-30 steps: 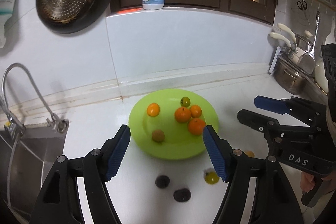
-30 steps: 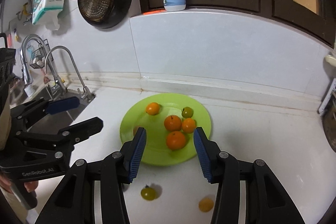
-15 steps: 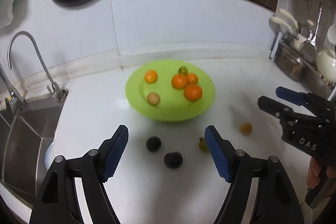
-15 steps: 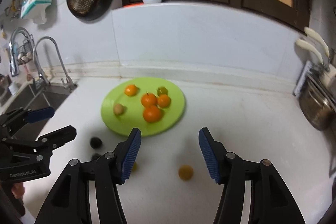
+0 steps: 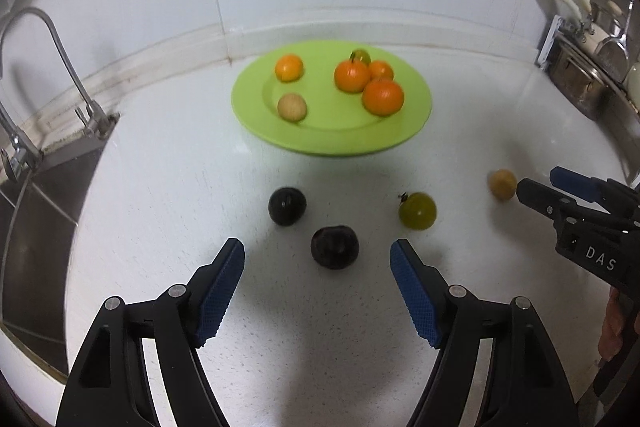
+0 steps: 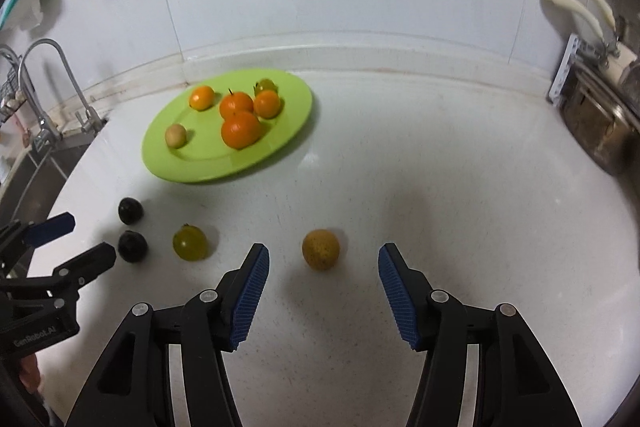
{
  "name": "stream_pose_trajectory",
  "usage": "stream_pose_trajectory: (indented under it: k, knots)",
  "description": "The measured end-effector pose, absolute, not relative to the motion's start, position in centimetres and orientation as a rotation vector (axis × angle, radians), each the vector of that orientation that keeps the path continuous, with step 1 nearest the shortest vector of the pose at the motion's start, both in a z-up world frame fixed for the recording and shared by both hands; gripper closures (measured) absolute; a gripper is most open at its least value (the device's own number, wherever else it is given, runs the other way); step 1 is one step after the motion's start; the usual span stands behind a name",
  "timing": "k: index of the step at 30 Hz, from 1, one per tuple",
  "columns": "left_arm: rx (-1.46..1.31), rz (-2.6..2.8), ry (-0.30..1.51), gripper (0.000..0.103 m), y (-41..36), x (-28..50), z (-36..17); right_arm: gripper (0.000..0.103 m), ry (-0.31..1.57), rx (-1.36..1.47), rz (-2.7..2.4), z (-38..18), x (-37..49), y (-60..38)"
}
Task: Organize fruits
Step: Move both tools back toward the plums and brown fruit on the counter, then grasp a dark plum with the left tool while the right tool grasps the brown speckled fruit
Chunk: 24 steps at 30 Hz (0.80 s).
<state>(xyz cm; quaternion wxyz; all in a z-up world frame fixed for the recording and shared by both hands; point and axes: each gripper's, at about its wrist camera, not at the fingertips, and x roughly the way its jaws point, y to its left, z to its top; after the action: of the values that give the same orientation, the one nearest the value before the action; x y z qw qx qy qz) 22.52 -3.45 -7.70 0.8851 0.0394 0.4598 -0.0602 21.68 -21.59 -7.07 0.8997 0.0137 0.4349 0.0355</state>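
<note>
1. Left wrist view: our left claw (image 5: 318, 259) hangs wide open and empty over the white table (image 5: 168, 195), its blue pads either side of the nearer dark fruit (image 5: 334, 247) but not touching it. A second dark fruit (image 5: 287, 205) sits just beyond, a green tomato (image 5: 417, 210) to its right. The green plate (image 5: 412, 131) farther back holds four orange fruits, a pale round one and a small green one. We judge this the approach to a pick: keep the dark fruit centred between the pads and close gently so it does not roll.
2. Right wrist view: our right claw (image 6: 323, 267) is open and empty, its pads flanking a yellow-brown fruit (image 6: 321, 249) without contact. Same advice: lower squarely, then squeeze softly.
3. Hard to tell: motion blur softens the plate, what kind the dark fruits are is unclear, and the sink at left is cut off.
</note>
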Motion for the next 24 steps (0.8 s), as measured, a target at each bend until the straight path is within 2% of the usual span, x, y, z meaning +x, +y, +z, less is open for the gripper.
stream_pose_trajectory:
  k: [6,11,14,17,19,24]
  knots:
    - [0.078,-0.115,0.992,0.03,-3.5,23.4,-9.2,0.045,0.941,0.045,0.073,-8.7,22.6,-21.9]
    - [0.051,-0.118,1.015,0.042,-3.3,24.1,-9.9,0.047,0.958,0.041,0.079,-9.4,23.7,-21.8]
    - [0.02,-0.131,1.033,0.051,-3.2,24.5,-10.3,0.056,0.975,0.036,0.091,-9.8,24.1,-21.6]
    - [0.004,-0.147,1.039,0.057,-3.3,24.6,-10.5,0.06,0.984,0.036,0.099,-10.1,24.4,-21.4]
    - [0.003,-0.152,1.041,0.065,-3.4,24.7,-10.6,0.065,0.987,0.039,0.105,-10.3,24.5,-21.4]
    - [0.0,-0.169,1.042,0.072,-3.6,24.8,-10.7,0.074,0.994,0.048,0.118,-10.5,24.7,-21.4]
